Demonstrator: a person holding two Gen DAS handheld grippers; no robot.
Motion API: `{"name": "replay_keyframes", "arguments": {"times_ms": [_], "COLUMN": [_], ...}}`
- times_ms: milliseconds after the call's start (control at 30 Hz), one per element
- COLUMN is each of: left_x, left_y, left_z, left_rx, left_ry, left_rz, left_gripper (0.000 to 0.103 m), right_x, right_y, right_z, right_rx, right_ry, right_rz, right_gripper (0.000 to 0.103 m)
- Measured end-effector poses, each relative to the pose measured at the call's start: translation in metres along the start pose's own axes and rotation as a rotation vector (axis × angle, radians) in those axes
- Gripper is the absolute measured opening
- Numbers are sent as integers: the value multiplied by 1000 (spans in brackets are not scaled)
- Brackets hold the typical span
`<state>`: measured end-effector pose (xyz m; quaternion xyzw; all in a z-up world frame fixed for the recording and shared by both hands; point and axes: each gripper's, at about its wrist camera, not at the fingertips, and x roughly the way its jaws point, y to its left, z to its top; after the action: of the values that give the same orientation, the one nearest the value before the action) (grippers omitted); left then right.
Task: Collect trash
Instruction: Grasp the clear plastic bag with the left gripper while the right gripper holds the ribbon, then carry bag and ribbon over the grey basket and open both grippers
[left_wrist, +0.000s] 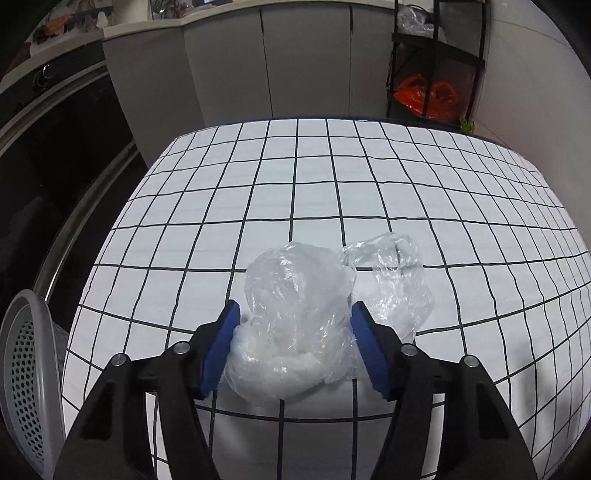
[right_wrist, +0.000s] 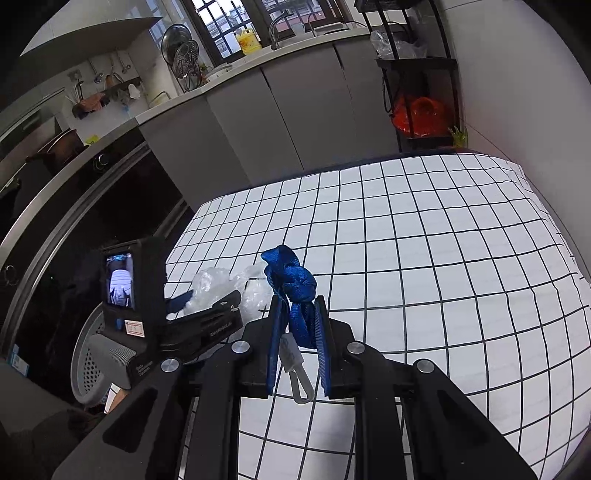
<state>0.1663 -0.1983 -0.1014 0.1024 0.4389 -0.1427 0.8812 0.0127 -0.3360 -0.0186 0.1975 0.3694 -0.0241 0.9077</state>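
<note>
left claw (left_wrist: 295, 343) pinching crumpled plastic bag (left_wrist: 295, 295) | right claw (right_wrist: 297, 332) clamped on blue strap (right_wrist: 291, 284) | risk: slippery film slips free when lifted

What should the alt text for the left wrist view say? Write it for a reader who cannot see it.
The left gripper straddles a crumpled clear plastic bag on a white tablecloth with a black grid, its blue pads at the bag's sides. A perforated grey basket sits off the table's left edge.

We see strong fisheye bending and dark corners in both views. The checked worktop (left_wrist: 332, 184) glares bright white; the oven side (right_wrist: 74, 221) stays dim.
</note>
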Motion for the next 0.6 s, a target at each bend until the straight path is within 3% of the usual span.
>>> {"name": "replay_keyframes", "arguments": {"times_ms": [167, 600], "left_x": [-15, -114], "left_y": [7, 55], "left_z": [-5, -43], "left_rx": [-4, 29], "left_ry": [-1, -132], "left_rz": [-25, 58], "left_gripper": [40, 40], "right_x": [5, 0], "right_y": [2, 31], "right_z": [-1, -6], "right_rx": [-16, -61], "right_ry": [15, 9], "right_rz": [-2, 58], "right_gripper": [17, 17]}}
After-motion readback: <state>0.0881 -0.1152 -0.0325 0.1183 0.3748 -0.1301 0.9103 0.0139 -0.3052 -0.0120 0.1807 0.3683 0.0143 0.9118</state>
